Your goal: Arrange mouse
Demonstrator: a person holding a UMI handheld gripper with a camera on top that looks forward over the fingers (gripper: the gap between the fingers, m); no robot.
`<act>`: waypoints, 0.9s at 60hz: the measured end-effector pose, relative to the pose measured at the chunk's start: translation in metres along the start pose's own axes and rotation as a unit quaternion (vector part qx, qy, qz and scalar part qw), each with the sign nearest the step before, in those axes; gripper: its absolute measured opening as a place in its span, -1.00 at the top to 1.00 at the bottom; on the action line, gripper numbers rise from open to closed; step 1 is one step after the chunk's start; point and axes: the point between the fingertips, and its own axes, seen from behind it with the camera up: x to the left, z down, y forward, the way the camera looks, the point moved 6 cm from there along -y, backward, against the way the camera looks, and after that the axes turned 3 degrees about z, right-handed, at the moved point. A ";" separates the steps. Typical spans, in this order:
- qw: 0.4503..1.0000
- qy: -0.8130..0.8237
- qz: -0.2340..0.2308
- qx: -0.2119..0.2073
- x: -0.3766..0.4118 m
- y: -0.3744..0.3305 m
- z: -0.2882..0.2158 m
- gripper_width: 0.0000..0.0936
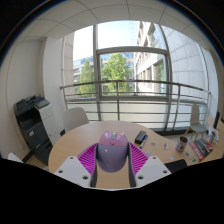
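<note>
A rounded grey-lilac mouse (112,150) sits between my two fingers, whose magenta pads (89,157) press against its left and right sides. My gripper (112,158) is shut on the mouse and holds it above the round wooden table (85,137). The mouse's underside and the table right below it are hidden.
A small dark object (141,138) lies on the table just beyond the right finger. Cluttered items (198,148) sit at the table's right side. A printer (33,118) stands at the left. A chair (76,118) stands behind the table, with a large window and railing (130,88) beyond.
</note>
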 end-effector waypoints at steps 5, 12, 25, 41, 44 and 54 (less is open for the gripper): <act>1.000 0.005 0.028 -0.004 -0.064 -0.008 -0.006 0.07; 0.996 -0.004 0.070 0.051 -0.155 0.017 0.041 0.08; 0.983 -0.005 0.067 0.173 -0.245 0.050 0.178 0.06; 0.980 -0.006 0.038 0.197 -0.256 0.054 0.198 -0.63; 0.980 -0.010 0.044 0.193 -0.257 0.048 0.188 -0.81; 0.984 -0.013 0.071 0.160 -0.249 0.007 0.152 -0.81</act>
